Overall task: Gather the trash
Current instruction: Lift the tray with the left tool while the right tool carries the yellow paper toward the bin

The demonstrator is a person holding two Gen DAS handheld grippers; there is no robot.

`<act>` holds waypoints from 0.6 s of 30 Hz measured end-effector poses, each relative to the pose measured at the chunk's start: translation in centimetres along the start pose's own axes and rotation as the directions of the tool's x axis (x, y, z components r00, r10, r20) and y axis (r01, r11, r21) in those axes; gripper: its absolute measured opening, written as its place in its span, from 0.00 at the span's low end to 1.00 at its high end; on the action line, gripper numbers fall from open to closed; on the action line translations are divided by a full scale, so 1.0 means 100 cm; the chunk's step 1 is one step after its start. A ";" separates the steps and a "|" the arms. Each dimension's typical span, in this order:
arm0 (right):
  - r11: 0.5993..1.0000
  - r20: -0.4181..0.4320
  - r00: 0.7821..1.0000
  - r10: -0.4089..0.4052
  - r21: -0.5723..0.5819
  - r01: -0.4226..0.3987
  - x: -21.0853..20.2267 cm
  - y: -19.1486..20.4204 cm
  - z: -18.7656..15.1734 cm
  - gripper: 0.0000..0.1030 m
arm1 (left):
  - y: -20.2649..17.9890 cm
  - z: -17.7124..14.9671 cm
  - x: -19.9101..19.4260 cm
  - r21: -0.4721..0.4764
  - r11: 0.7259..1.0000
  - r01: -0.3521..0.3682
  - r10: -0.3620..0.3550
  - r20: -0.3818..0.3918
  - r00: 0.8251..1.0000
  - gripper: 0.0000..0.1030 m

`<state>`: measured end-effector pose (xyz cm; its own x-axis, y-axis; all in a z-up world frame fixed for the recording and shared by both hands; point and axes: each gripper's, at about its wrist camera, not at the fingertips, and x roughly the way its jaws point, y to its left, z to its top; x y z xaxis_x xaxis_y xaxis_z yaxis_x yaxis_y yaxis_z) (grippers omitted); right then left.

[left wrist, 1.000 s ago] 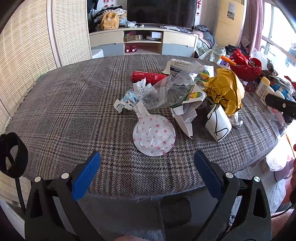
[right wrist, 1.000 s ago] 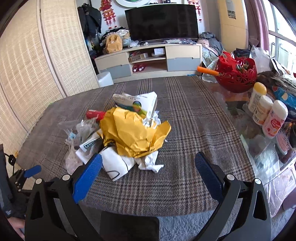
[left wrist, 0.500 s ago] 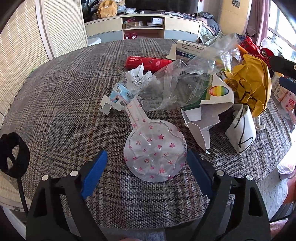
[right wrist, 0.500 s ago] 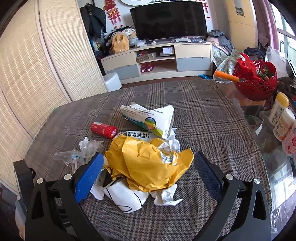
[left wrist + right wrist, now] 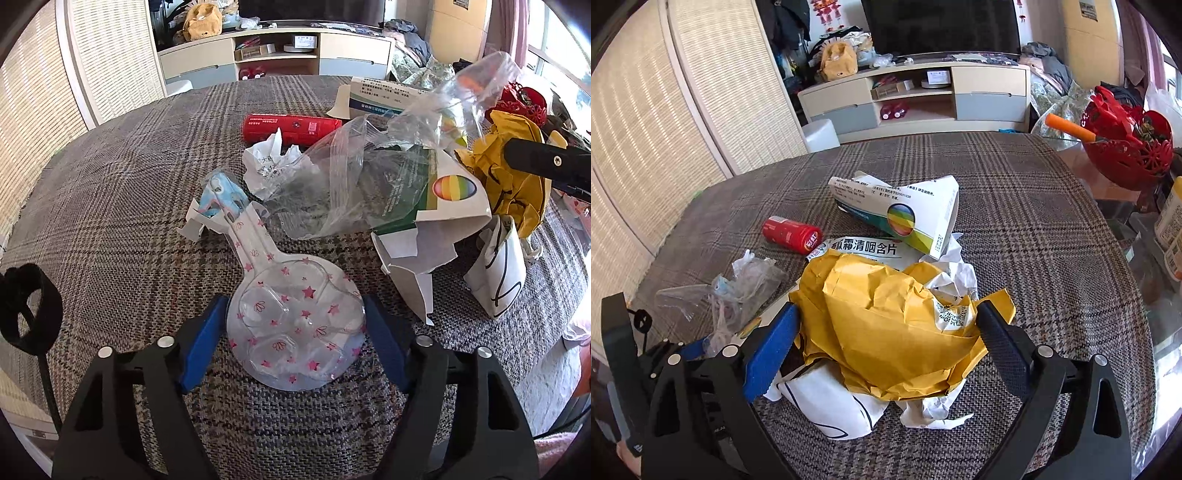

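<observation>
Fingers of the left gripper [image 5: 295, 339] sit at the bottom centre of its frame, one blue pad on each side of the clear star-printed blister pack [image 5: 295, 325], and the jaws are closing. The pads look to be at its rim; a firm pinch cannot be confirmed. The pack lies flat on the plaid tablecloth [image 5: 110, 206], round end between the pads, its long neck running away toward upper left, so the closing line crosses the width of the round end, not the long axis.

Over in the right wrist view, the right gripper [image 5: 886, 339] is spread wide and just starting to close, its pads flanking the crumpled yellow envelope [image 5: 886, 332] at lower centre, which is nearer to this hand than to the left.

Farther up lie a clear plastic bag [image 5: 362, 184], a torn medicine box [image 5: 901, 214] and a red tube [image 5: 291, 127].
</observation>
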<state>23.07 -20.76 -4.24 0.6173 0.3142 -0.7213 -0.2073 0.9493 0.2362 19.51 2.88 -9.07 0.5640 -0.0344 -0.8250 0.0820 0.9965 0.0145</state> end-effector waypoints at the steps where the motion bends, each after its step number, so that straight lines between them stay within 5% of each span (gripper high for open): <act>1: 1.000 0.002 1.000 0.006 -0.004 -0.006 -0.001 0.000 0.000 0.90 | 0.001 -0.001 0.000 -0.001 1.000 0.005 -0.005 -0.001 1.000 0.64; 18: 0.999 0.142 0.989 0.034 -0.016 -0.032 -0.061 -0.004 0.011 0.85 | 0.005 -0.008 -0.054 -0.003 1.000 -0.007 0.007 0.086 0.996 0.58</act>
<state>20.20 -23.10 0.77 0.7112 0.3437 -0.6132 -0.2394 0.9386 0.2485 15.86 3.66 -5.05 0.6331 -0.0340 -0.7733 0.0755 0.9970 0.0180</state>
